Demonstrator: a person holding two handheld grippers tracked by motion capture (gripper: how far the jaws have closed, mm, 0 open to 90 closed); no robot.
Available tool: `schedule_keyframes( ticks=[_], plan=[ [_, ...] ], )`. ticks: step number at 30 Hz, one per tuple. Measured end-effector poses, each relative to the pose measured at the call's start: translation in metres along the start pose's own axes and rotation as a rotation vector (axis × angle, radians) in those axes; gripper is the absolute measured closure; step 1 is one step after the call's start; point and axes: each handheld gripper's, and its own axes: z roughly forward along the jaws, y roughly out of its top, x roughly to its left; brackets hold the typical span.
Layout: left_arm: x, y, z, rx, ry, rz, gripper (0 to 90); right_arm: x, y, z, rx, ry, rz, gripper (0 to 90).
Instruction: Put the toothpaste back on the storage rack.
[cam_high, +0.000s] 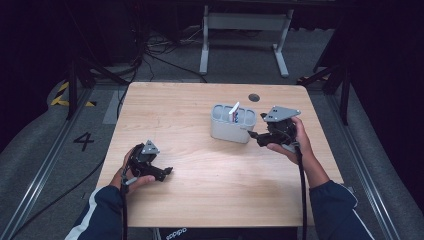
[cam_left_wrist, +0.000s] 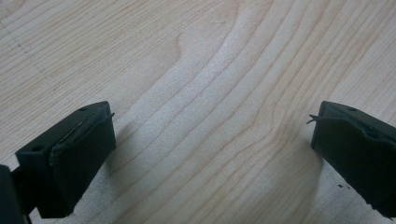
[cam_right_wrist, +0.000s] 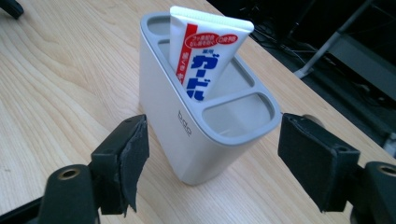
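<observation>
The wooden table (cam_high: 200, 200) carried a grey compartmented holder (cam_right_wrist: 187, 126), the landmark here. In the holder's middle slot stood a toothpaste tube (cam_right_wrist: 205, 51), long axis near upright and leaning slightly, flat crimped end up. It looked light, soft and squashable, best pinched across that flat top. Just beside the holder, the right hand-held gripper (cam_right_wrist: 212, 163) stood released, empty. Well apart from the holder, the left hand-held gripper (cam_left_wrist: 212, 149) gaped wide over bare wood.

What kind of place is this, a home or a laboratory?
Most likely a laboratory or recording studio, not a home: a bare wooden table stands among dark curtains, with cables on the grey floor, hazard tape and a painted number 4 beside it.
</observation>
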Motion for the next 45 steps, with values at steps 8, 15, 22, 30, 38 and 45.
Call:
schedule_keyframes(
  ticks=[8,15,22,30,38,45],
  plan=[
    [0.000,0.000,0.000,0.000,0.000,-0.003,0.1,0.001,-0.014,-0.014,0.015,-0.034,-0.008,23.4],
    [0.000,0.000,0.000,-0.001,0.001,-0.003,0.1,0.002,-0.026,-0.021,0.031,-0.048,-0.009,22.8],
    [0.000,0.000,0.000,0.000,0.000,-0.003,0.2,0.005,-0.042,-0.026,0.058,-0.064,-0.025,22.4],
    [0.000,0.000,0.000,0.000,0.000,-0.003,0.1,0.007,-0.056,-0.030,0.078,-0.075,-0.024,21.9],
    [0.000,0.000,0.000,-0.003,0.001,-0.003,0.1,0.006,-0.076,-0.035,0.110,-0.107,-0.004,19.6],
    [0.000,0.000,0.000,0.000,0.000,-0.003,0.1,0.007,-0.094,-0.043,0.119,-0.110,0.010,20.0]
  ],
)
